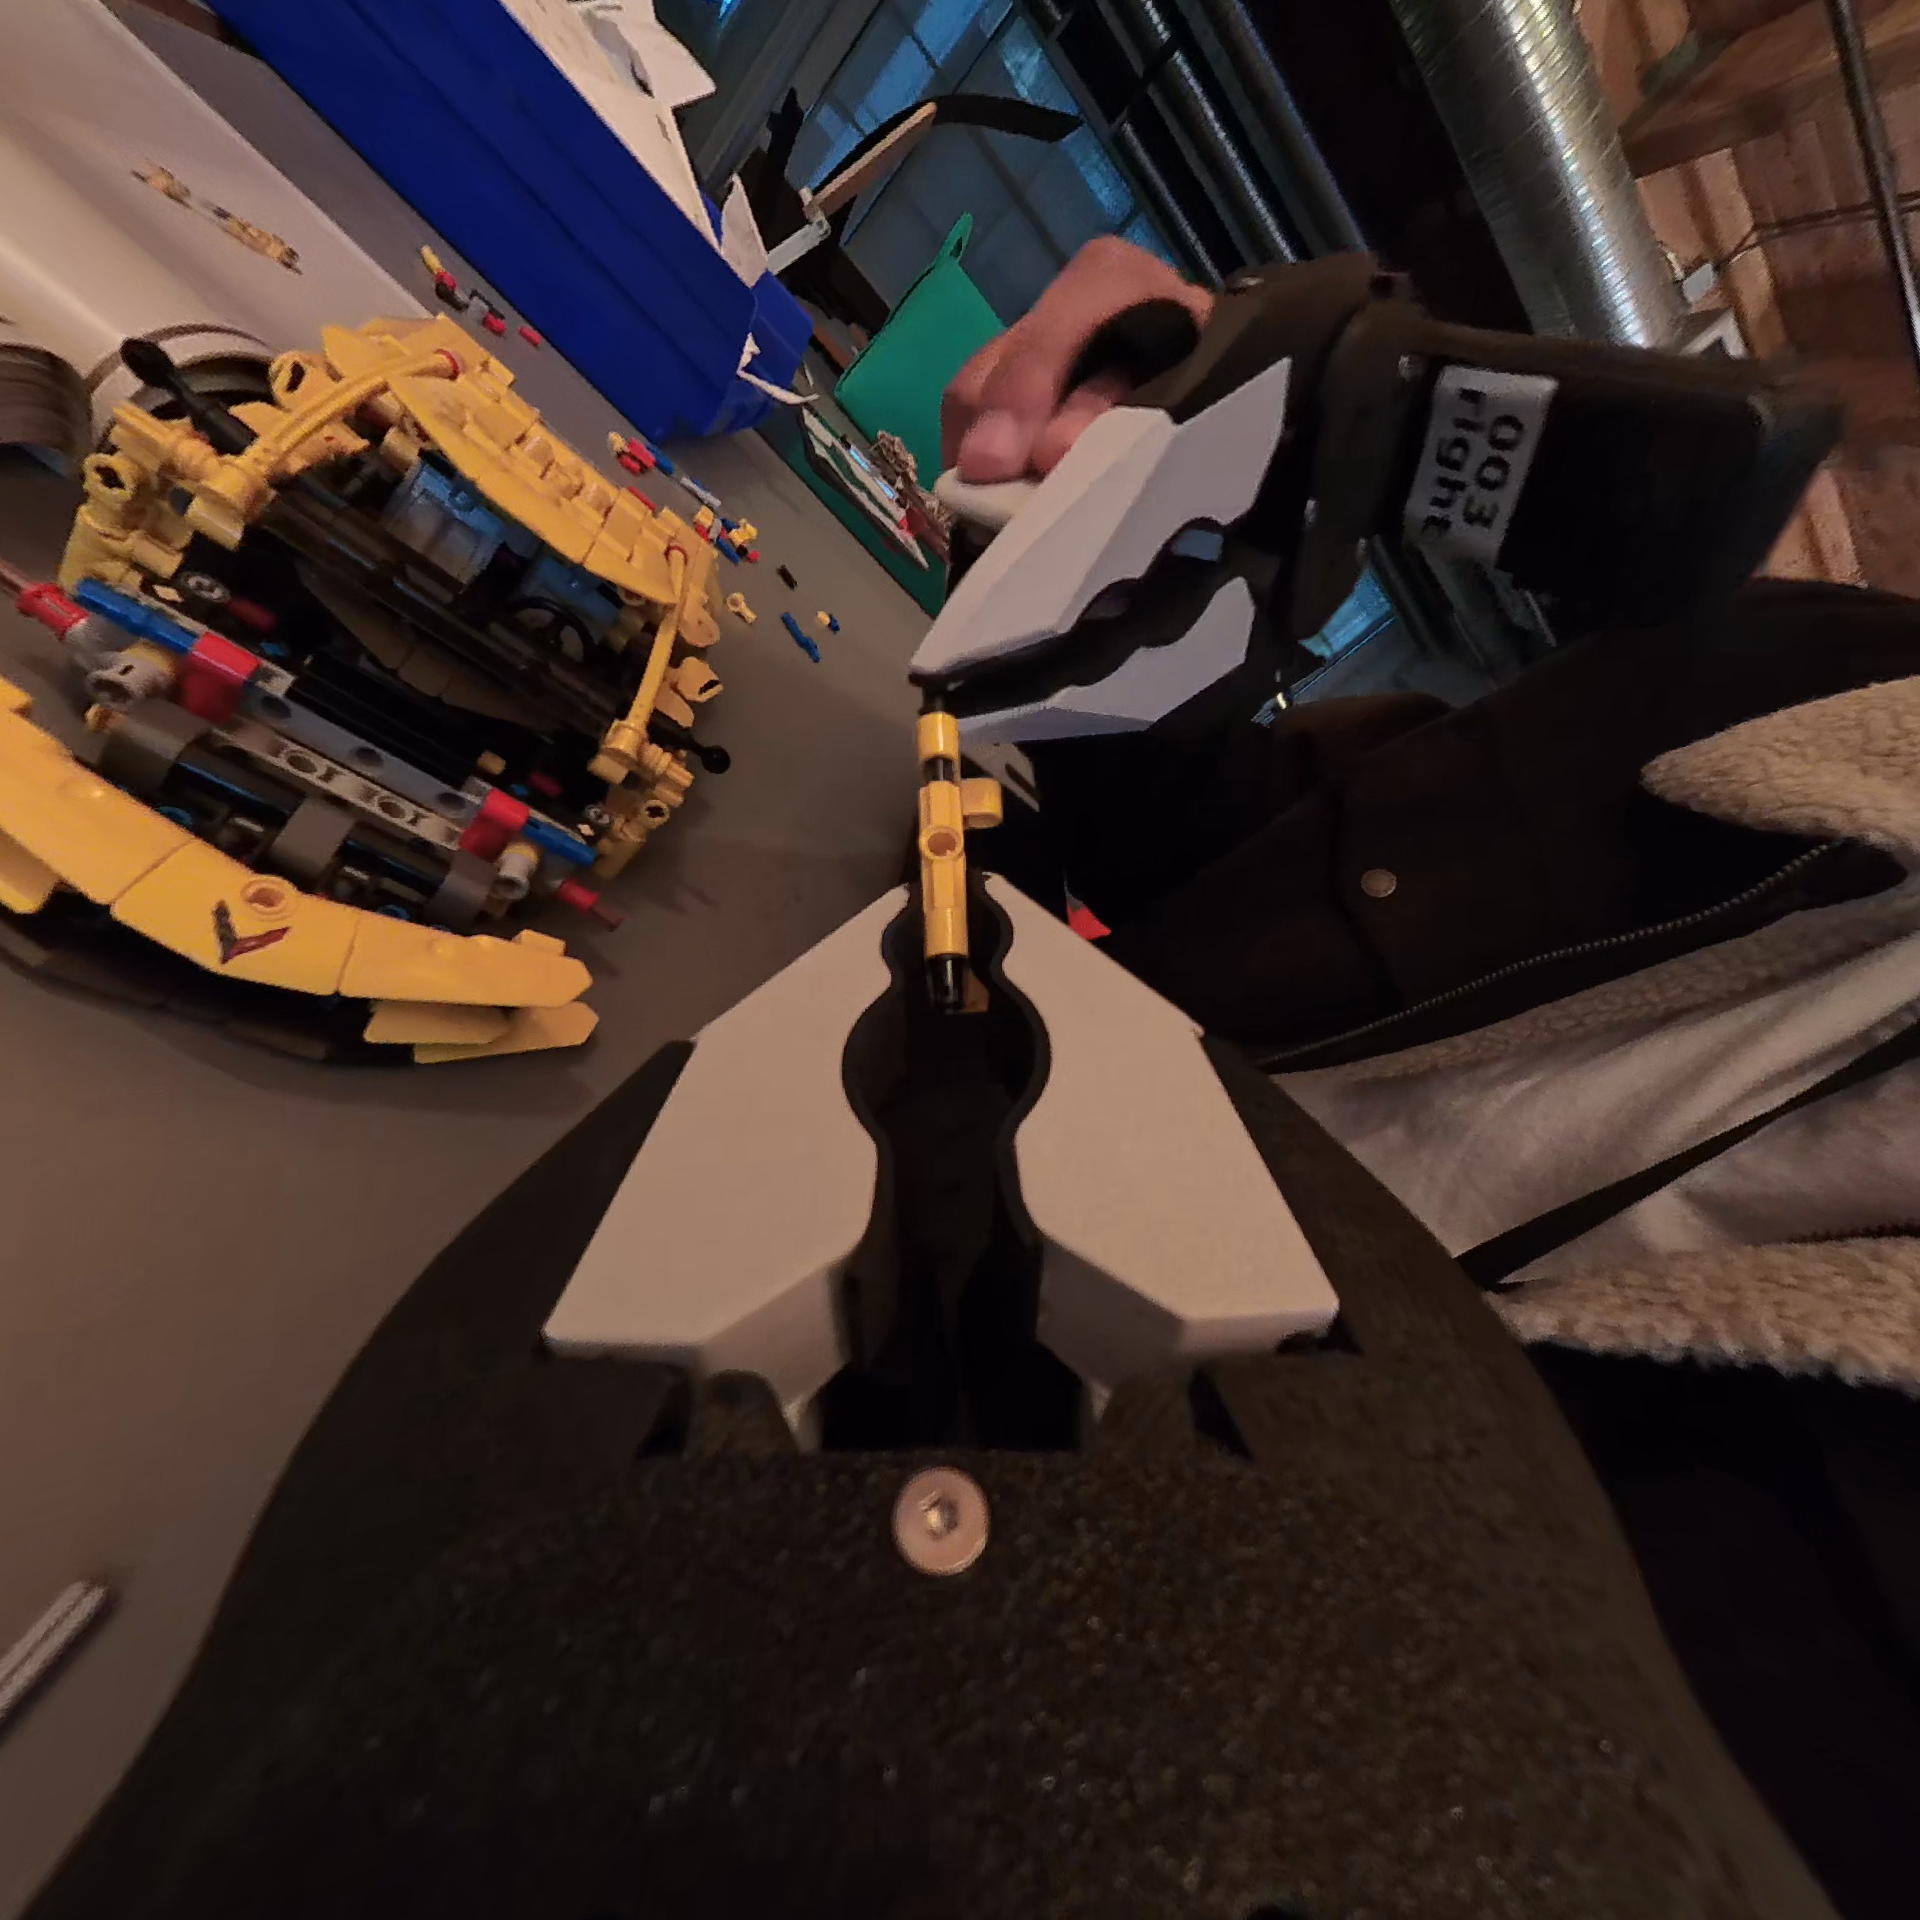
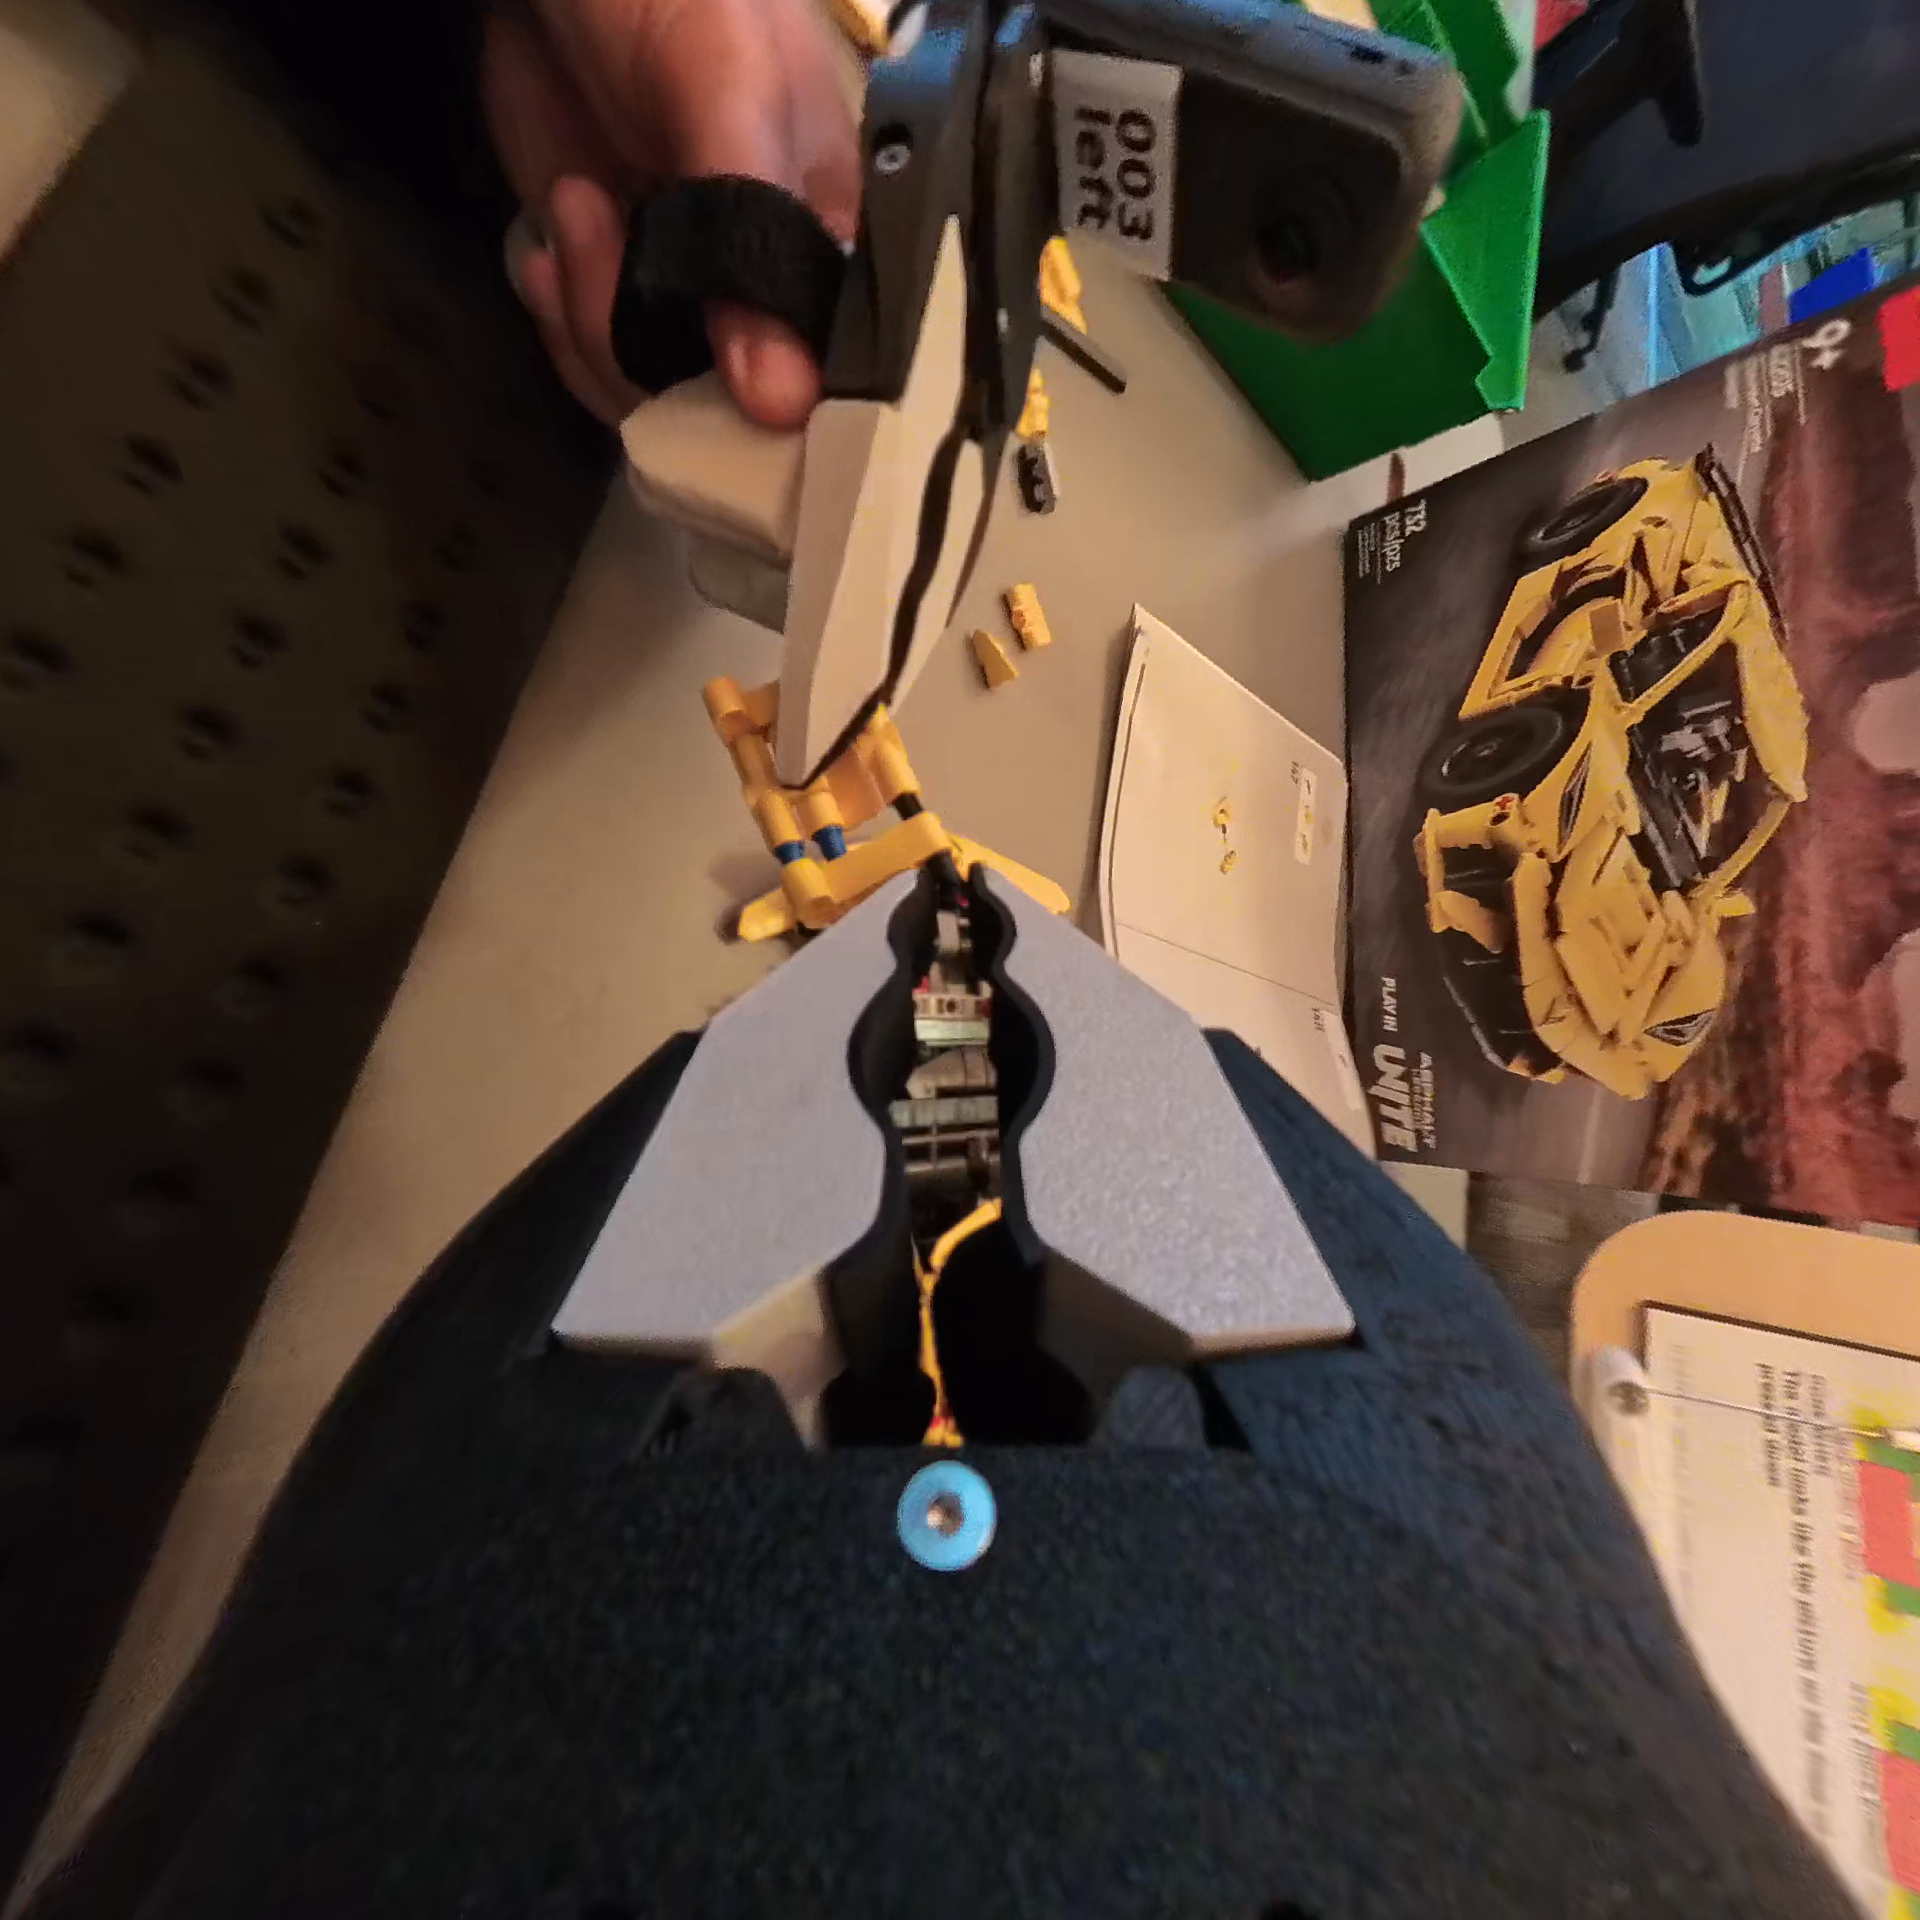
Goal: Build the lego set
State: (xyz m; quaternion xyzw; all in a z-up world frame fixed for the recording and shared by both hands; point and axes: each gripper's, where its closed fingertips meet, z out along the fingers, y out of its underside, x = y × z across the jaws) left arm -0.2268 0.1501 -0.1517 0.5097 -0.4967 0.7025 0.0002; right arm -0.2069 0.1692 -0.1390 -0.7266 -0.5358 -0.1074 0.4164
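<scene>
Both grippers pinch one small yellow Lego subassembly in mid-air: the left gripper closed on its lower end, the right gripper on its top. The half-built yellow car sits on the grey table; the printed set box lies beside an open instruction booklet.

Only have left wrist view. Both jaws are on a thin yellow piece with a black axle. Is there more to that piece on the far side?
Observer: Yes. In the right wrist view the yellow sub-assembly is wider, with side branches and two blue pins.
Operator: Instructions anywhere?
Observer: A booklet lies open just beyond the right gripper.
Operator: Anything beside it?
Observer: The set's box, picturing a yellow car, lies right next to the booklet.
</scene>
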